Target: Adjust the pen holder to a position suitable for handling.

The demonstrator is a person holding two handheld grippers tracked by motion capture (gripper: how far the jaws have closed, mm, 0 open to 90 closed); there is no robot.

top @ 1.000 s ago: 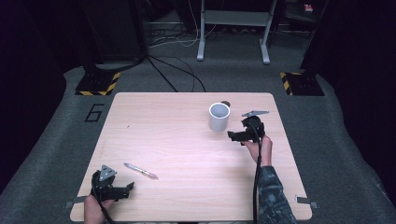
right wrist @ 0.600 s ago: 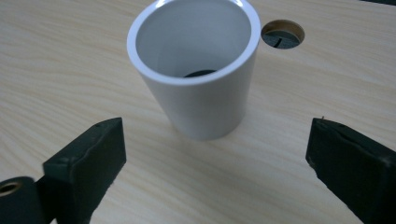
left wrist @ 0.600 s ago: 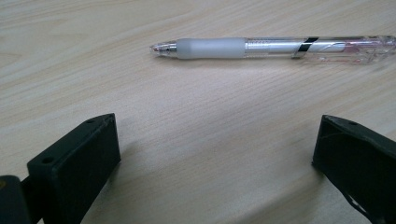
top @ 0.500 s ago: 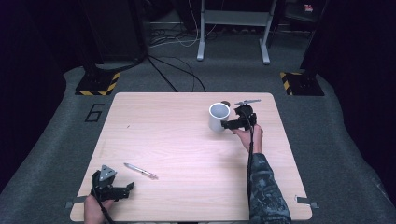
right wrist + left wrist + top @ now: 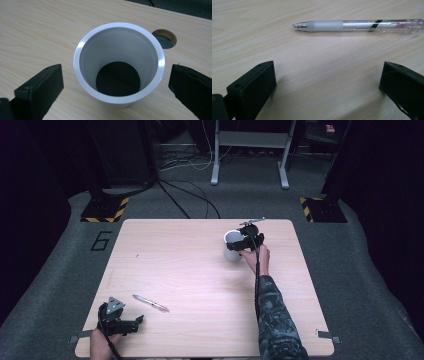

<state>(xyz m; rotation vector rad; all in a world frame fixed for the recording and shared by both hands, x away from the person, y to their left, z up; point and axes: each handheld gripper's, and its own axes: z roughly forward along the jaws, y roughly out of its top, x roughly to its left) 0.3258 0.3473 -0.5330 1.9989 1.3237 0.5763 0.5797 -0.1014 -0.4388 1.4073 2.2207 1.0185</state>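
A white cup stands upright at the table's far right. My right gripper is open around it, one jaw on each side of the rim, neither touching. In the right gripper view the empty cup has a dark bottom and sits between my right gripper jaws. A clear pen with a white grip lies near the front left. My left gripper rests open just short of it. In the left gripper view the pen lies crosswise beyond the wide-apart jaws of my left gripper.
The wooden table has a round cable hole just behind the cup. Beyond the far edge, grey carpet holds cables, a desk frame and two hazard-striped bases.
My right gripper has moved forward and left to the cup and now straddles it. The left gripper and the pen have stayed put.
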